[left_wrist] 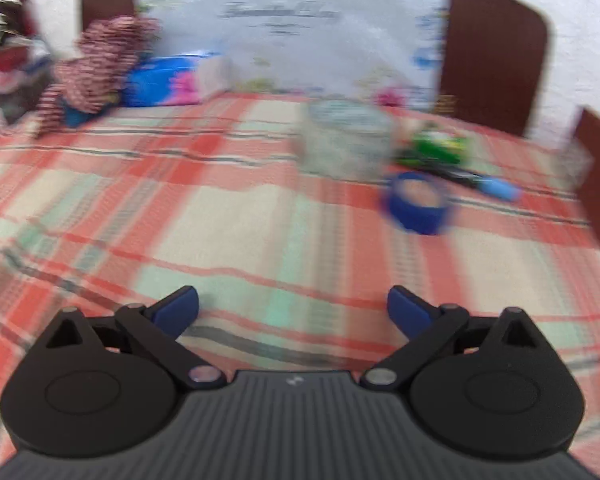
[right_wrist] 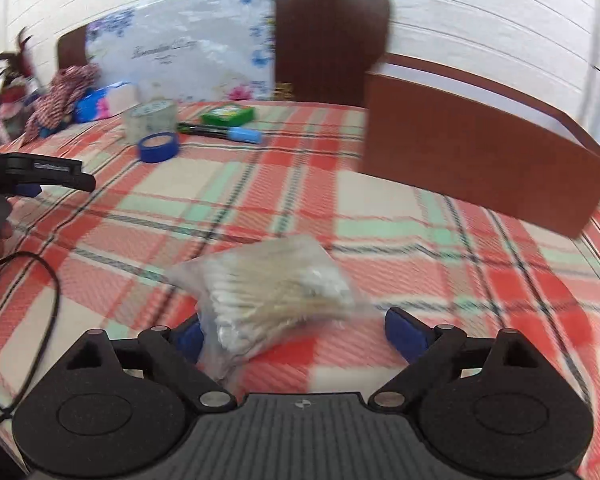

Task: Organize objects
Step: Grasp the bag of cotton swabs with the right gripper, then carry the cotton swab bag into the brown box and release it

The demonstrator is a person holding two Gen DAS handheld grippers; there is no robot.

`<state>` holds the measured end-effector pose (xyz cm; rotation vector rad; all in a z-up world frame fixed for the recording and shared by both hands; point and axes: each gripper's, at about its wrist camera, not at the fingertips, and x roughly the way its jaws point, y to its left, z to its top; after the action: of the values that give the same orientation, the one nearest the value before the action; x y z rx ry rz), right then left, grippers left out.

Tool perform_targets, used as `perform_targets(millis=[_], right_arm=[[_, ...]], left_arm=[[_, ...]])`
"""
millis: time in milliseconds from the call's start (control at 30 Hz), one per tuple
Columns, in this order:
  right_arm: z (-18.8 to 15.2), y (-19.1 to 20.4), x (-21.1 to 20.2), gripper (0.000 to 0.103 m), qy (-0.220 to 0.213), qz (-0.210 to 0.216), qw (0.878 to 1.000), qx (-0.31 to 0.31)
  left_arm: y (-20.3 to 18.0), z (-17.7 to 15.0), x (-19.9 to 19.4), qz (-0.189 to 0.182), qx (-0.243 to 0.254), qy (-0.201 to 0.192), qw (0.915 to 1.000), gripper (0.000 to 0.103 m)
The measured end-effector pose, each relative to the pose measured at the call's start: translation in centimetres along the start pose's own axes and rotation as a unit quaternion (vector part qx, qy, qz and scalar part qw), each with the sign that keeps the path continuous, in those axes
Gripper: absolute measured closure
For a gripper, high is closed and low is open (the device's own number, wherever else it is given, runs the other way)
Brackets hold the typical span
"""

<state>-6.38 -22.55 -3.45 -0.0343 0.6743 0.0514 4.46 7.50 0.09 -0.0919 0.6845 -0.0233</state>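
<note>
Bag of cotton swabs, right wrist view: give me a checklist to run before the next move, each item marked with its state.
1. Right hand-held gripper open: ok, jaws stand wide.
2. Bag of cotton swabs between the jaws: ok, but off centre, against the left finger.
3. Pads pressing on the bag: not ok, the right finger is clear of it.
4. Left hand-held gripper empty and open: ok.
5. Blue tape roll, clear tape roll, marker and green box clear of the bag: ok, grouped far up the plaid blanket.
6. Bag sealed: cannot tell, blurred.
</note>
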Motion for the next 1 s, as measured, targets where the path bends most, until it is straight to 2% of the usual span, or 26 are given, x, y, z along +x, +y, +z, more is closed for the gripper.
perform_targets(millis=[67,167,233,300,400,433,467,500,533,567,633,733,867,1000], right_arm=[[-0.1,-0.8,0.0,0.012,-0.003,-0.002,1.000,0.022],[-0.1,-0.4,0.3,0.011,-0.006,0.005,1.000,0.013],[-0.2,-0.1,0.3,0.011,-0.009,0.010,1.000,-0.001],[-0.3,-0.1,0.3,0.011,-0.013,0.015,1.000,-0.003],[-0.4,-0.6,0.1,0.012,-0.019,0.025,0.999,0.004],[-0.4,-0.7,0.2,0.017,-0.021,0.026,0.999,0.003],[-0.3,-0.7,0.2,0.031,-0.024,0.027,0.999,0.000],[-0.2,-0.7,0.3,0.039,-0.026,0.030,0.999,-0.005],[0.1,-0.7,0.3,0.052,-0.028,0.037,0.999,-0.007],[0.3,-0.7,0.2,0.060,-0.031,0.044,0.999,-0.005],[0.8,-0.7,0.0,0.062,-0.046,0.035,0.998,-0.006],[2.3,-1.4,-0.9,0.062,-0.105,0.003,0.994,-0.012],[5.3,-3.9,-1.2,0.062,-0.177,-0.037,0.983,0.004],[8.5,-7.6,0.3,0.062,-0.207,-0.070,0.976,0.024]], left_arm=[[-3.3,-0.1,-1.7,-0.085,0.021,0.013,0.9961,0.012],[-9.0,-0.6,-4.0,-0.193,0.082,0.029,0.9774,0.015],[-12.3,-1.1,-4.9,-0.235,0.121,0.041,0.9635,0.015],[-14.4,-1.4,-5.0,-0.262,0.141,0.064,0.9526,0.015],[-16.7,-2.2,-3.3,-0.285,0.151,0.118,0.9390,0.016],[-17.1,-2.8,-2.7,-0.291,0.155,0.133,0.9346,0.029],[-17.7,-3.3,-2.3,-0.300,0.158,0.142,0.9300,0.032],[-18.1,-3.6,-2.6,-0.308,0.162,0.132,0.9282,0.044],[-18.7,-3.5,-2.8,-0.319,0.171,0.134,0.9225,0.053],[-19.5,-3.1,-3.2,-0.315,0.184,0.131,0.9219,0.055],[-21.1,-2.2,-4.2,-0.308,0.214,0.107,0.9209,0.059],[-22.9,0.5,-5.9,-0.319,0.236,0.061,0.9158,0.060],[-26.3,4.5,-6.7,-0.333,0.256,0.004,0.9077,0.060],[-30.9,7.6,-5.6,-0.331,0.278,-0.029,0.9012,0.061]])
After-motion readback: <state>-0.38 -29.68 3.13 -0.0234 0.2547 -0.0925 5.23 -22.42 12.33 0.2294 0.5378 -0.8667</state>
